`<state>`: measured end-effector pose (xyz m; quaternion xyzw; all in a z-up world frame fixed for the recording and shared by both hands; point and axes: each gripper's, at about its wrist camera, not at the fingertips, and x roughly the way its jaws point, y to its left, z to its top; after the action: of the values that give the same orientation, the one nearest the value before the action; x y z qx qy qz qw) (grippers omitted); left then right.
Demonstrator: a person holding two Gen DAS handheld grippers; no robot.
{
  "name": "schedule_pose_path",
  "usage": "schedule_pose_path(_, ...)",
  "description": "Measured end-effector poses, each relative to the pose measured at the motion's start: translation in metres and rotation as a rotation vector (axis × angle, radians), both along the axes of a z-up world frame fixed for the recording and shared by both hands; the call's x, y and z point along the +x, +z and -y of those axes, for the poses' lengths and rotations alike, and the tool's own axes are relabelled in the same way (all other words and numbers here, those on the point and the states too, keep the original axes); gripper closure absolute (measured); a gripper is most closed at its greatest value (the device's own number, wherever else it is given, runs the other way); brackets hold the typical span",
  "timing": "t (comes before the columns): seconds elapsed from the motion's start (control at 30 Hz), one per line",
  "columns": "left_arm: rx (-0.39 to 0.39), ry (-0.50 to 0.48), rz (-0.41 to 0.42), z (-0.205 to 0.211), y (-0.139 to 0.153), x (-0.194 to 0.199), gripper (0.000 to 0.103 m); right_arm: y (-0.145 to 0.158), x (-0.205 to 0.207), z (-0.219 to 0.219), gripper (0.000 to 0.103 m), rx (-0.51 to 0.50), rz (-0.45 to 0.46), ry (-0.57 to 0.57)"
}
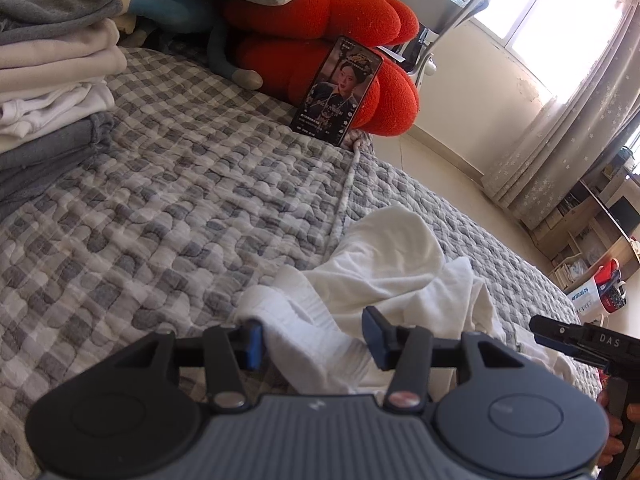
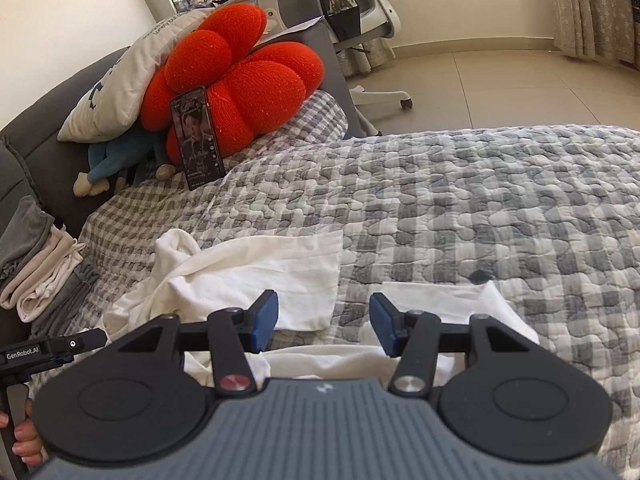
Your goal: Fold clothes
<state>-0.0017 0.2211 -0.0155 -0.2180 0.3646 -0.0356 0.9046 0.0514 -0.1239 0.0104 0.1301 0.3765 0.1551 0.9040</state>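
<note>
A white garment [image 1: 380, 268] is being shown crumpled on the checked quilt [image 1: 160, 208] of a bed, in the lower centre of the left wrist view. In the right wrist view it [image 2: 256, 272] is lying more spread out, left of centre, with a flat panel reaching toward the middle of the frame.

The left gripper [image 1: 312, 340] is being held low over the garment; its fingers [image 1: 252, 344] are standing apart, with a ribbed white fold lying between them — not pinched. The right gripper [image 2: 323, 322] is also being held with its fingers [image 2: 266, 316] apart, over white cloth and a strip of quilt, and nothing is being clamped.

A stack of folded clothes [image 1: 52, 80] is sitting at the upper left of the left wrist view. A phone [image 2: 196, 136] is being propped against a red cushion [image 2: 240, 72] toward the upper left of the right wrist view — its screen is lit.
</note>
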Motion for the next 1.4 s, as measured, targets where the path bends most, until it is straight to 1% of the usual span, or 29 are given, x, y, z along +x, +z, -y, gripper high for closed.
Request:
schedule_pose_path(0.1,0.002,-0.002,0.003,-0.001,-0.001,0.002,0.053,-0.006,0.011,-0.005,0.048,0.015,-0.024,0.009)
schedule_pose_path(0.27,0.017,-0.007,0.003,-0.002,-0.004,0.007,0.052,-0.014,0.023,-0.013,0.048,0.010,-0.044,0.019)
schedule_pose_path(0.47,0.017,-0.002,-0.002,-0.003,-0.010,0.012,0.052,-0.020,0.032,-0.030,0.048,-0.026,-0.026,0.043)
schedule_pose_path(0.53,0.024,-0.001,0.000,-0.002,-0.010,0.013,0.052,-0.021,0.033,-0.036,0.057,-0.054,-0.010,0.049)
schedule_pose_path(0.57,0.027,-0.001,0.002,-0.002,-0.010,0.013,0.052,-0.022,0.033,-0.038,0.068,-0.070,-0.003,0.048)
schedule_pose_path(0.6,0.032,0.001,0.003,-0.001,-0.010,0.013,0.053,-0.022,0.034,-0.040,0.082,-0.087,0.005,0.046)
schedule_pose_path(0.67,0.036,0.006,0.004,-0.001,-0.009,0.014,0.054,-0.023,0.034,-0.039,0.097,-0.090,0.010,0.041)
schedule_pose_path(0.7,0.039,0.010,0.004,-0.002,-0.008,0.014,0.057,-0.023,0.034,-0.036,0.099,-0.078,0.010,0.038)
schedule_pose_path(0.73,0.042,0.013,0.004,-0.003,-0.008,0.014,0.059,-0.022,0.032,-0.034,0.099,-0.068,0.012,0.034)
schedule_pose_path(0.8,0.043,0.020,0.005,-0.005,-0.007,0.013,0.068,-0.018,0.027,-0.029,0.100,-0.067,0.028,0.020)
schedule_pose_path(0.83,0.042,0.024,0.006,-0.006,-0.006,0.012,0.069,-0.015,0.024,-0.026,0.100,-0.071,0.041,0.011)
schedule_pose_path(1.0,0.037,0.032,0.017,-0.011,-0.001,0.007,0.085,0.005,0.008,-0.007,0.100,-0.067,0.104,-0.039)
schedule_pose_path(1.07,0.038,0.032,0.020,-0.011,0.001,0.006,0.087,0.013,0.003,0.001,0.100,-0.069,0.123,-0.061)
schedule_pose_path(1.27,0.036,0.021,0.010,-0.008,0.004,0.004,0.087,0.031,-0.010,0.024,0.100,-0.084,0.180,-0.126)
schedule_pose_path(1.33,0.032,0.017,0.005,-0.008,0.004,0.004,0.083,0.037,-0.015,0.033,0.100,-0.094,0.200,-0.148)
schedule_pose_path(1.4,0.027,0.007,0.000,-0.007,0.004,0.003,0.074,0.043,-0.021,0.043,0.100,-0.097,0.216,-0.170)
